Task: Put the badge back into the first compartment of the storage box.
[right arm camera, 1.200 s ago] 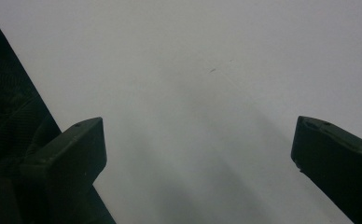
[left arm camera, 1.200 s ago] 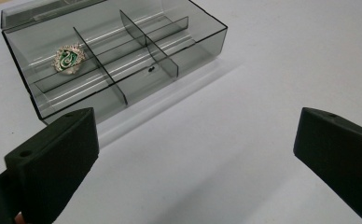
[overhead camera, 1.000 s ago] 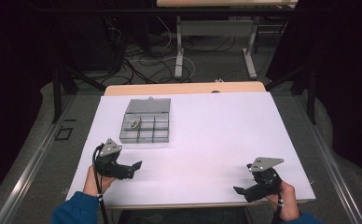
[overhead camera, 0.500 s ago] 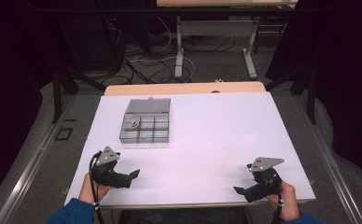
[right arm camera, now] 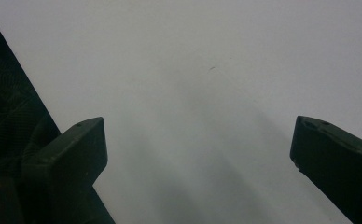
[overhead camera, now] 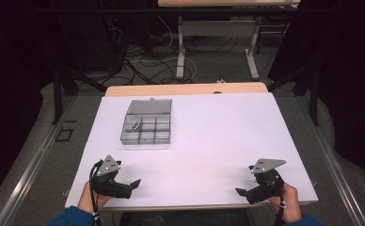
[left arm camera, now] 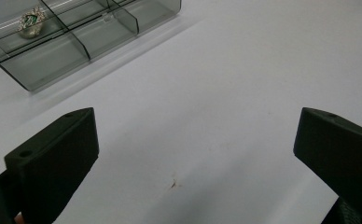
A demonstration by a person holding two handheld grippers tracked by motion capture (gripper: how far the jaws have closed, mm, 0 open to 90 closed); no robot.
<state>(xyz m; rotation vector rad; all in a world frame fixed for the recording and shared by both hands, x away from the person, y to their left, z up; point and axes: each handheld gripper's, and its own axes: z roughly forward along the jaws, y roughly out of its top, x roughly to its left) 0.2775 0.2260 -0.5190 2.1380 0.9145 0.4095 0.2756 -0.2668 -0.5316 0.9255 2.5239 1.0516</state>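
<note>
Both grippers are sitting near the worktop's (overhead camera: 218, 132) near edge, well apart from the clear compartment box (overhead camera: 147, 127), so the work is looking barely started: nothing is being held, touched or lifted. Left gripper (overhead camera: 129, 186) is hovering on the person's side of the box, nearest to it, its fingers (left arm camera: 53, 158) spread wide with bare white surface between them and nothing in the grasp. Right gripper (overhead camera: 246, 192) is resting far to the right of the box, fingers (right arm camera: 72, 154) also wide apart and gripping nothing, aiming at plain worktop. The box is lying flat, toward the far left of the white sheet, with its lid standing open on the side away from the person. Its long axis is running roughly from the near edge to the far edge when the raised lid is counted; the tray part itself is looking close to square, so this is a loose call. Inside the box, a small ring-like trinket (overhead camera: 136, 125) with a green stone is sitting in one compartment on the box's left side, middle row; the left gripper view is showing it (left arm camera: 30, 23) too, beyond the fingers. Which way the trinket is pointing is too small to tell. Left to do, by my reading: reaching to the box, then taking out the trinket or shutting the lid.
</note>
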